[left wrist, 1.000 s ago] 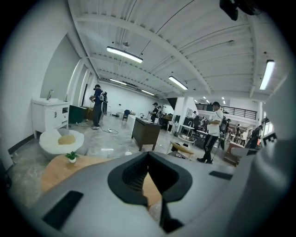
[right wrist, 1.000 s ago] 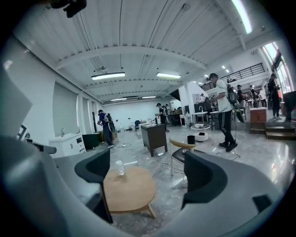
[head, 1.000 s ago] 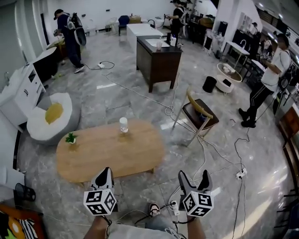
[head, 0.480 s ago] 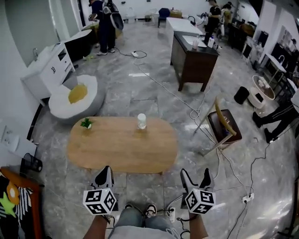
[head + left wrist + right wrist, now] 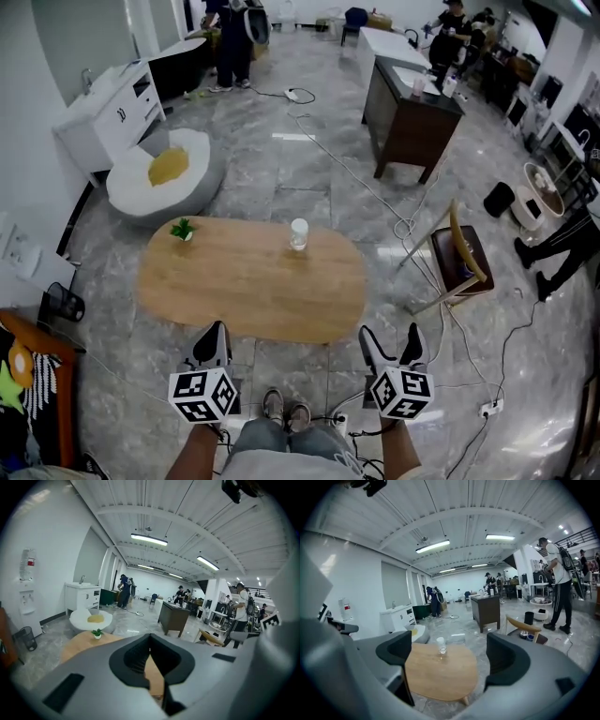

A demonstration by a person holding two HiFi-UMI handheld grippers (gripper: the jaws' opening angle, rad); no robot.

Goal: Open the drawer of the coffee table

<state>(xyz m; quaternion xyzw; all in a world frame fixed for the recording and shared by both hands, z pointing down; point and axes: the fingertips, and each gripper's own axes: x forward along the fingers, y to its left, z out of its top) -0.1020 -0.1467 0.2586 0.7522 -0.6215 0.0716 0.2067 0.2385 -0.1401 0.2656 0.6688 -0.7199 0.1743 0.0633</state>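
Coffee table [image 5: 246, 292] ahead, left claw [image 5: 214, 331] closed, right claw [image 5: 389, 334] spread, both empty

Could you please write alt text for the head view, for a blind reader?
An oval wooden coffee table stands on a grey floor, bearing a cup and a small plant. Short of its near edge, the left tongs are shut and the right tongs open, both empty.

Bare floor [image 5: 291, 361] lies between the left gripper [image 5: 213, 339], the right gripper [image 5: 390, 339] and the near edge of the surface [image 5: 253, 291] ahead. Its top is open except for a cup [image 5: 299, 233] far ahead between them and a small plant [image 5: 183, 229] ahead-left. A chair [image 5: 459, 262] and a power strip [image 5: 487, 409] lie to the right gripper's right.
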